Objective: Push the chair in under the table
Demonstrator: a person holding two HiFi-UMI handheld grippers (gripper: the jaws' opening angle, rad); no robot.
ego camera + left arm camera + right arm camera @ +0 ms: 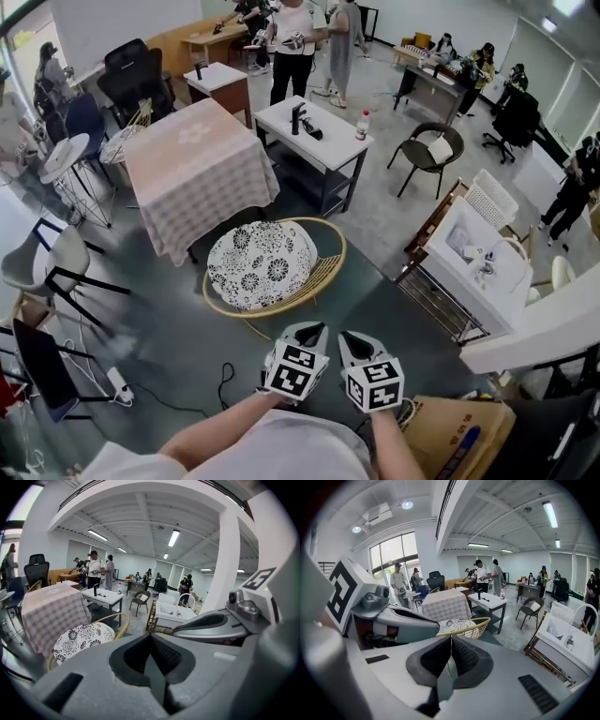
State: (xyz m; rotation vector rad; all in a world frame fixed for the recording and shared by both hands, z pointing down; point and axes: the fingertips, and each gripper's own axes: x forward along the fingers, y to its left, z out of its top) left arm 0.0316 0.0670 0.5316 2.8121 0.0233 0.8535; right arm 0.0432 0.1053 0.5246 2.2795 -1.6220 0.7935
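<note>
Busy office, grey floor. Chair (339, 255): round rattan shell with floral cushion (261, 264), just ahead of both grippers; cloth-covered table (192, 169) directly beyond. Probably light, stiff, slides readily; push at near rim. Left gripper (314, 330), right gripper (349, 337): jaws together, empty.

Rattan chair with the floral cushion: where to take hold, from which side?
On the rattan chair, I'd take the raised wicker rim on the near side, coming from there: it faces the approach, and the cloth-covered table lies just beyond the cushion.
</note>
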